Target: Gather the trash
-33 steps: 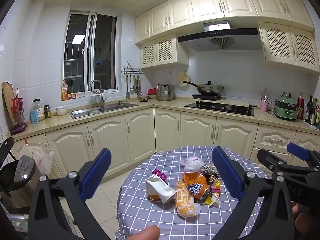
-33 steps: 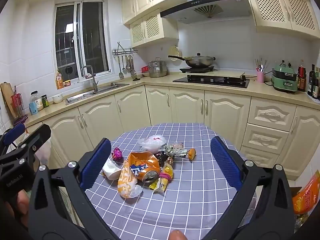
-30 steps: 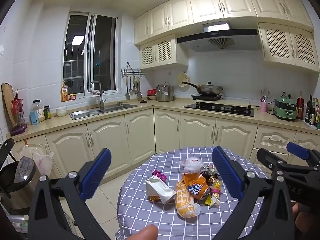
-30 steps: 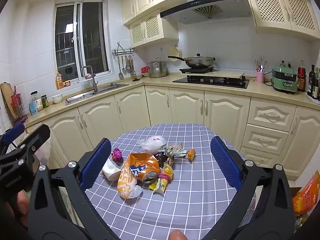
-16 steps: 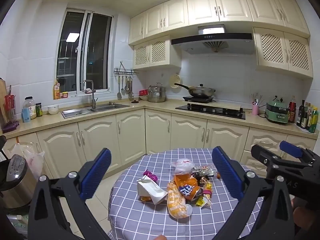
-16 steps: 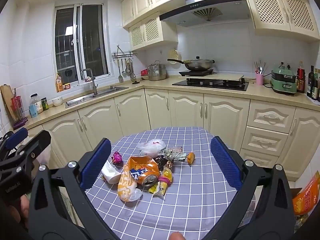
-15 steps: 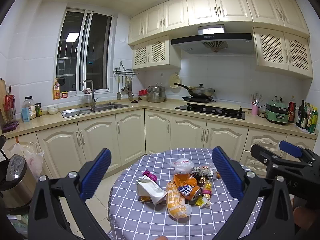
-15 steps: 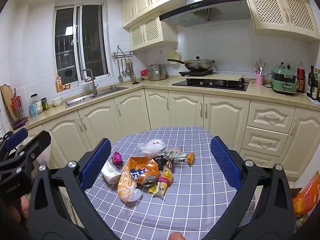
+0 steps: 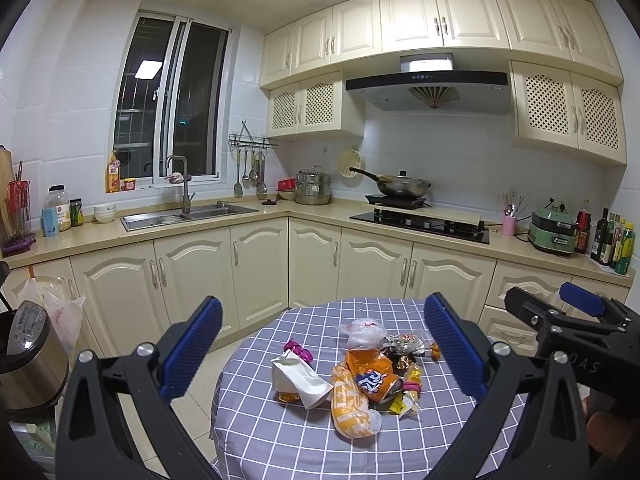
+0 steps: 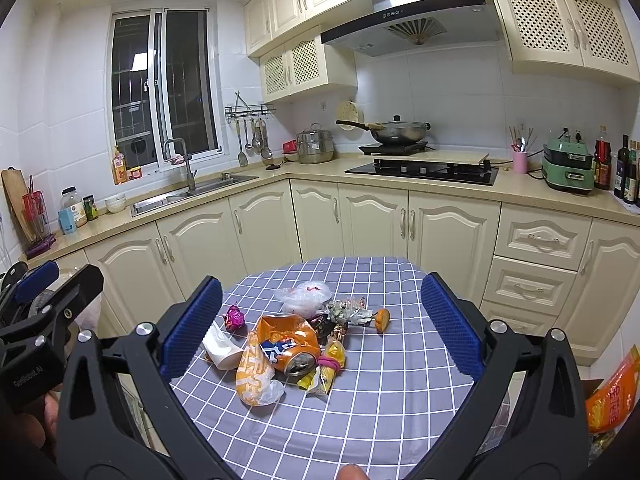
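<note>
A heap of trash lies on a round table with a blue checked cloth (image 9: 280, 432) (image 10: 400, 400). In it are a crushed orange can (image 9: 374, 376) (image 10: 290, 344), an orange snack bag (image 9: 350, 406) (image 10: 254, 376), a white paper wrapper (image 9: 298, 376) (image 10: 220, 348), a clear plastic bag (image 9: 360, 330) (image 10: 304, 296), a purple candy wrapper (image 9: 298, 350) (image 10: 235, 317) and small foil wrappers (image 10: 346, 312). My left gripper (image 9: 324, 352) is open and empty, held above the table's near side. My right gripper (image 10: 320, 328) is open and empty too, likewise short of the heap.
Cream kitchen cabinets run behind the table, with a sink (image 9: 188, 214) at left and a hob with a wok (image 9: 400, 188). A rice cooker (image 9: 28, 356) and a hanging plastic bag (image 9: 60, 312) stand at far left. An orange bag (image 10: 612, 392) shows at lower right.
Both grippers have drifted slightly, so the table and trash sit a little further left and lower in the left view. Jaws stay open; nothing was touched.
</note>
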